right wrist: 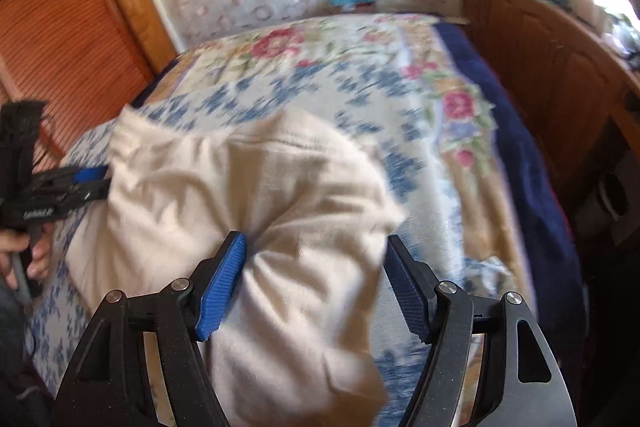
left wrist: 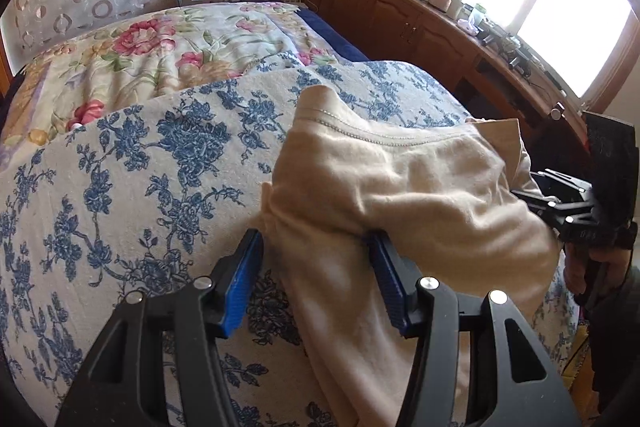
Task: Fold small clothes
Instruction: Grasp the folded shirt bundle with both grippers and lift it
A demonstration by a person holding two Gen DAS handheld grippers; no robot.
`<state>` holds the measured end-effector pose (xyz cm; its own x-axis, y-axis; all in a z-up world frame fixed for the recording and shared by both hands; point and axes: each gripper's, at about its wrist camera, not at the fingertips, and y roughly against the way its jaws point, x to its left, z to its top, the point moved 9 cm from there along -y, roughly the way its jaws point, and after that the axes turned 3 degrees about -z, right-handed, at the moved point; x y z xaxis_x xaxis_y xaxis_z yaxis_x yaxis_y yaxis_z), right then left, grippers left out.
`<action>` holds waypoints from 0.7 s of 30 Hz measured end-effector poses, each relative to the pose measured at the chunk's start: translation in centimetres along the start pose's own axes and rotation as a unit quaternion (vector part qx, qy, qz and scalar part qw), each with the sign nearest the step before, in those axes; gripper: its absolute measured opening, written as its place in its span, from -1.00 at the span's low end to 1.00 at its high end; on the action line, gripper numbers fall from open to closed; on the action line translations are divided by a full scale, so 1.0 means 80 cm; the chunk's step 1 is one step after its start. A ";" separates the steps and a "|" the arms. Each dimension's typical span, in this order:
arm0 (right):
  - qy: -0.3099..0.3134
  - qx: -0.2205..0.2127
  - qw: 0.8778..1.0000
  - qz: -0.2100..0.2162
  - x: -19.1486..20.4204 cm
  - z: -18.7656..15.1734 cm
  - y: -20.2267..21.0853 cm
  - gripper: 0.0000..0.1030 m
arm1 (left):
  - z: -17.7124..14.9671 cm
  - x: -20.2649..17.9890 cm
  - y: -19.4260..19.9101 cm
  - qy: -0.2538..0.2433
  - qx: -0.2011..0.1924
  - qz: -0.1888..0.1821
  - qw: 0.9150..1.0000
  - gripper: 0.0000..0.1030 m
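Right wrist view: right gripper (right wrist: 316,283) jaws wide over cream garment (right wrist: 260,211) bunched on bed (right wrist: 400,99); left gripper (left wrist: 316,279) half-spread, cloth between; regrip an edge, pull flat before folding

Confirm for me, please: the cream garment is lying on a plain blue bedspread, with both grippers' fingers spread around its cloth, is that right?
Not quite. The bedspread is not plain blue: it is off-white with a blue floral print, as the left wrist view shows clearly. The rest holds: the cream garment lies on it, with the left gripper and right gripper fingers spread around its cloth.
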<state>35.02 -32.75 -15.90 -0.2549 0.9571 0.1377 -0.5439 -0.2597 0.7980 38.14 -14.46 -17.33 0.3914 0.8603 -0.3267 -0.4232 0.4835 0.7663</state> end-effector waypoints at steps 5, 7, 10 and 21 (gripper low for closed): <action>0.005 0.001 1.000 0.023 0.009 0.001 -0.004 0.02 | 0.004 -0.002 -0.002 0.013 0.000 -0.031 0.999 -0.37; 0.014 0.002 0.999 0.030 0.018 0.001 -0.005 -0.26 | 0.002 -0.007 -0.003 0.022 0.006 -0.062 0.998 -0.78; 0.032 -0.008 0.999 0.025 0.027 0.005 0.000 -0.60 | 0.001 -0.017 0.009 0.008 -0.006 -0.064 0.998 -0.81; 0.104 -0.093 0.989 0.056 0.120 0.076 0.054 -0.69 | -0.014 -0.008 0.166 0.009 -0.127 -0.058 0.990 -0.82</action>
<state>35.08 -23.90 -7.55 -0.4701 0.8789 0.0809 -0.6359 -0.4008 0.6595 31.33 -8.43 -7.56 0.4357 0.7985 -0.4155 -0.5685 0.6020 0.5608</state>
